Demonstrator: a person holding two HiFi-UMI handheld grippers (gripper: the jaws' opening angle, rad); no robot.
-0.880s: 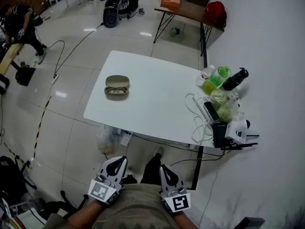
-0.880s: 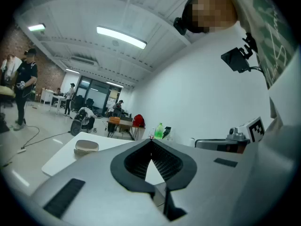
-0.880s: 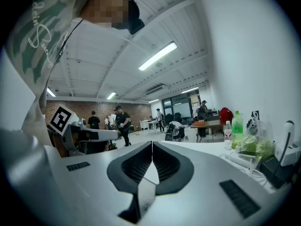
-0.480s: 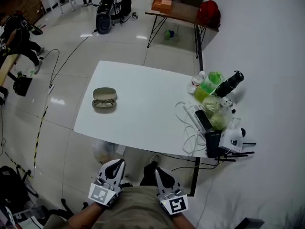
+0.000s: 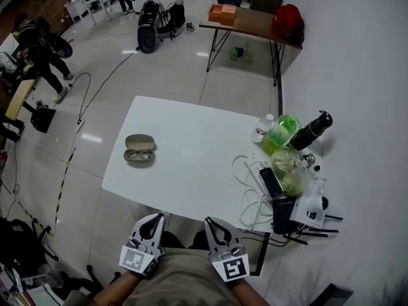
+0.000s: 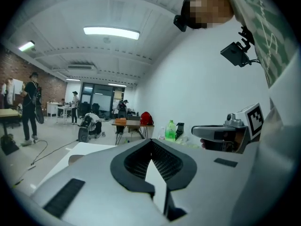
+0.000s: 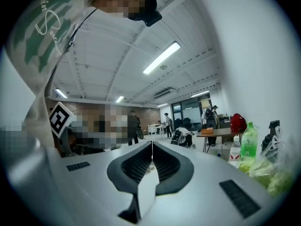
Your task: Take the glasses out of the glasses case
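We look down on a pale tiled floor [image 5: 95, 190] with the white surface [image 5: 197, 152] in the middle of it. Beyond the surface stands a wooden table [image 5: 252, 19] carrying an orange box [image 5: 224, 13] and a red bag [image 5: 288, 19]. A person [image 5: 39, 46] stands far off at the left. The right end of the surface is crowded with a green bottle [image 5: 278, 134], a black bottle [image 5: 312, 130], a small clear bottle [image 5: 261, 128] and loops of white cable [image 5: 245, 193], all well apart from the glasses case [image 5: 139, 149]. The case lies open near the left end with bare surface around it. The left gripper [image 5: 153, 218] and the right gripper [image 5: 210, 222] are held low against our body, short of the near edge. Nothing stands between them and the case. Only the head view shows the glasses [image 5: 139, 154] lying in the open lower half of the case. The gripper views point level across the room instead, showing ceiling lights and each gripper's own fingers clenched tip to tip with nothing between them. The right gripper view also catches the green bottle from the side.
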